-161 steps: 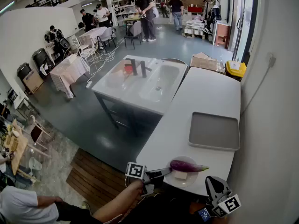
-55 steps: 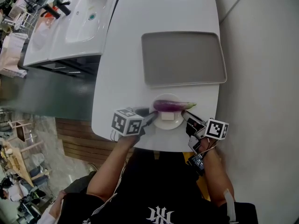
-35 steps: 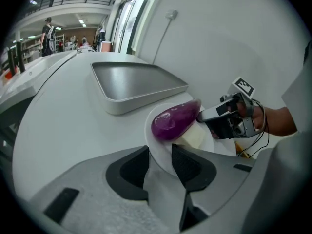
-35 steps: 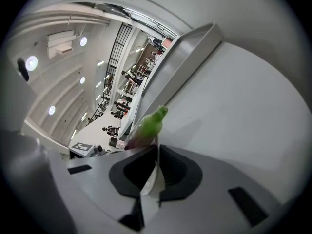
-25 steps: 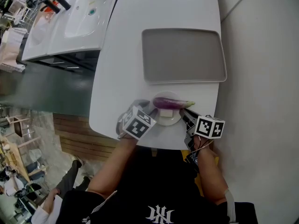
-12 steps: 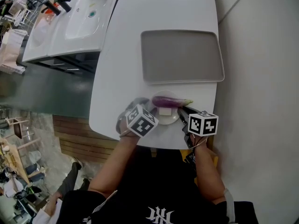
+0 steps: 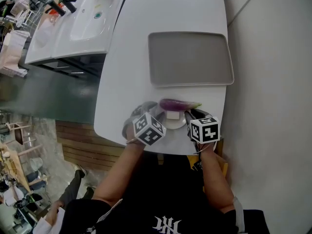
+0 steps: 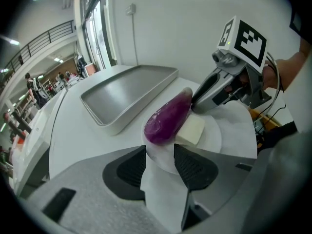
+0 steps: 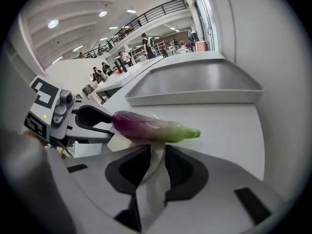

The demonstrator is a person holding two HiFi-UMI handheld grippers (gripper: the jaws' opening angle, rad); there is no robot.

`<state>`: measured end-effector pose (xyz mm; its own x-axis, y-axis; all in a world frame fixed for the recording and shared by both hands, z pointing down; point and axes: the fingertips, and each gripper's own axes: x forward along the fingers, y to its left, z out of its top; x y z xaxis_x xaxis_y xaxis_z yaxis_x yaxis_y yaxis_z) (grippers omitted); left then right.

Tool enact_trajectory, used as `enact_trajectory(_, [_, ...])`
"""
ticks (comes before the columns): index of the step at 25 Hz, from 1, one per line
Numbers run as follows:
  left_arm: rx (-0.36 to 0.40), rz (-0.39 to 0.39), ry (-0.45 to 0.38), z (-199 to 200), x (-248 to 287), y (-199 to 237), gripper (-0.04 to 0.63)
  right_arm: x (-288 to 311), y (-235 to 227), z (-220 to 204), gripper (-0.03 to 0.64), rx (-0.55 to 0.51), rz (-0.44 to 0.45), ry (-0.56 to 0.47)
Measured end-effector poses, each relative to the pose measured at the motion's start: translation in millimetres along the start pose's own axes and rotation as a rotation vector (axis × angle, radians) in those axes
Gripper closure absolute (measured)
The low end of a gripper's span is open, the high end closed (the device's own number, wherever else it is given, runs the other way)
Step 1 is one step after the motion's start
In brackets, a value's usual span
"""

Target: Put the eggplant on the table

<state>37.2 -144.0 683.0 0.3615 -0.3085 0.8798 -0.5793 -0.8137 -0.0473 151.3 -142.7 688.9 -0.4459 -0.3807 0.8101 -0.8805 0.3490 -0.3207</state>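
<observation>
A purple eggplant with a green stem end lies across a small white plate, resting on a white block. The plate sits near the front edge of the white table. My left gripper is at the plate's left side; its jaws have just been opening and stand wide, with the plate's rim between them. My right gripper is at the plate's right side, under the eggplant's stem end. Its jaws have just been opening, and the pale plate edge shows in the gap.
A grey tray lies on the table just beyond the plate. A white sink unit stands to the left of the table. A wall runs close along the table's right side. People stand far off in the hall.
The right gripper has slid left, closer to the plate, and rolled. The left gripper has rolled a little at the plate's left. The eggplant and the plate have stayed put.
</observation>
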Motion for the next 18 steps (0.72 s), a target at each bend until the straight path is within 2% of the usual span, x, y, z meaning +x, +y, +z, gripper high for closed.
enact_trajectory(2, [0.028, 0.033, -0.014, -2, 3, 4, 0.431, 7, -1, 2, 0.537, -0.010, -0.002, -0.007])
enact_trajectory(4, [0.027, 0.047, -0.044, -6, 7, 8, 0.443, 18, -4, 0, 0.537, 0.024, 0.019, -0.024])
enact_trajectory(7, [-0.044, 0.045, -0.129, -8, -1, 12, 0.496, 20, -9, -7, 0.545, 0.083, 0.043, -0.055])
enact_trajectory(9, [-0.102, 0.026, -0.205, -2, -32, 0, 0.550, -12, -9, -16, 0.558, 0.114, 0.051, -0.082])
enact_trajectory(11, [-0.170, -0.033, -0.322, 4, -69, -17, 0.577, -53, -3, -27, 0.586, 0.140, 0.086, -0.142])
enact_trajectory(13, [-0.306, -0.145, -0.499, 5, -109, -30, 0.589, -92, 18, -28, 0.601, 0.184, 0.215, -0.259])
enact_trajectory(16, [-0.565, -0.326, -0.763, 6, -176, -42, 0.588, -164, 74, -8, 0.606, 0.260, 0.545, -0.471])
enact_trajectory(18, [-0.658, -0.414, -0.907, 17, -215, -47, 0.588, -219, 107, 18, 0.612, 0.217, 0.733, -0.635])
